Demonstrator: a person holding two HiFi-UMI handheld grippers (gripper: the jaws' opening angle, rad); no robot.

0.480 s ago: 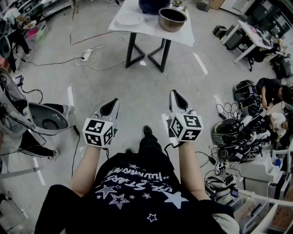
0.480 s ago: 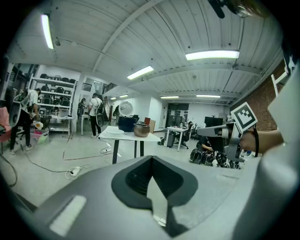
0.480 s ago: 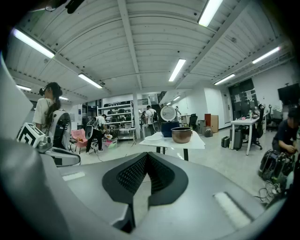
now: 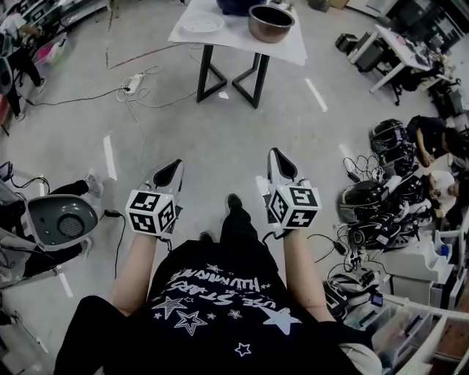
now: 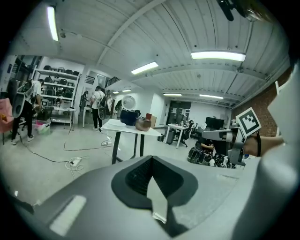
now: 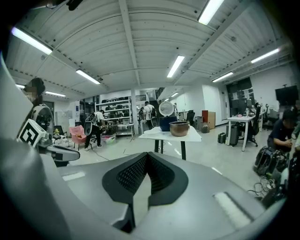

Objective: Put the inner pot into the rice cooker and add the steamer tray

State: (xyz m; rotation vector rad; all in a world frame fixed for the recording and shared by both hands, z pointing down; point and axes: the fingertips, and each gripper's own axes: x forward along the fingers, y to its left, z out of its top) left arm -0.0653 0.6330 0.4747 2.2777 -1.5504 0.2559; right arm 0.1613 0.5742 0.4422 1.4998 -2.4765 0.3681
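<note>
Table [image 4: 289, 50] has shifted up-frame, inner pot [image 4: 271, 22] empty; left claw [image 4: 174, 167] and right claw [image 4: 277, 155] closed, empty.

Looking steeply down over a black star-print shirt [image 4: 220, 307]. The left claw [image 4: 174, 168] and right claw [image 4: 279, 157] are held out side by side at mid-frame, pointing toward the frame top. Their jaws are drawn together with nothing in them. The worktop [image 4: 293, 50] sits at top centre, well apart from both claws. On it the inner pot [image 4: 270, 22] is at right and a white round tray [image 4: 201, 24] at left, with the dark rice cooker [image 4: 236, 6] cut by the frame edge. A power strip [image 4: 133, 83] lies upper left and helmets [image 4: 363, 203] are piled at right.
</note>
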